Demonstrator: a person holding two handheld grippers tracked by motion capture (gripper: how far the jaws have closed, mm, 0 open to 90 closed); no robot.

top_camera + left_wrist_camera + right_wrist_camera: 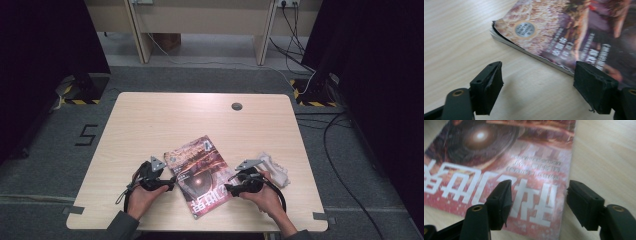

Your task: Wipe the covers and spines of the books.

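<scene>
A glossy magazine with a reddish-brown cover and large white lettering [198, 174] lies flat on the pale wooden table [150, 120], near its front edge and turned at an angle, between the person's two hands. The left gripper [169, 184] sits just beside the magazine's left edge. In the left gripper view its jaws stand wide apart with nothing between them but bare tabletop; the magazine's [574, 37] corner with a round silver sticker [524, 29] lies just ahead, and one black jaw overlaps the edge of the pages. The right gripper [231, 188] comes in from the other side, low over the cover. In the right gripper view its jaws are also spread wide and hold nothing, straddling the magazine's [506, 167] edge, one jaw above the white lettering and the other above the wood. A crumpled white cloth [276, 169] lies just behind the right hand [267, 196].
</scene>
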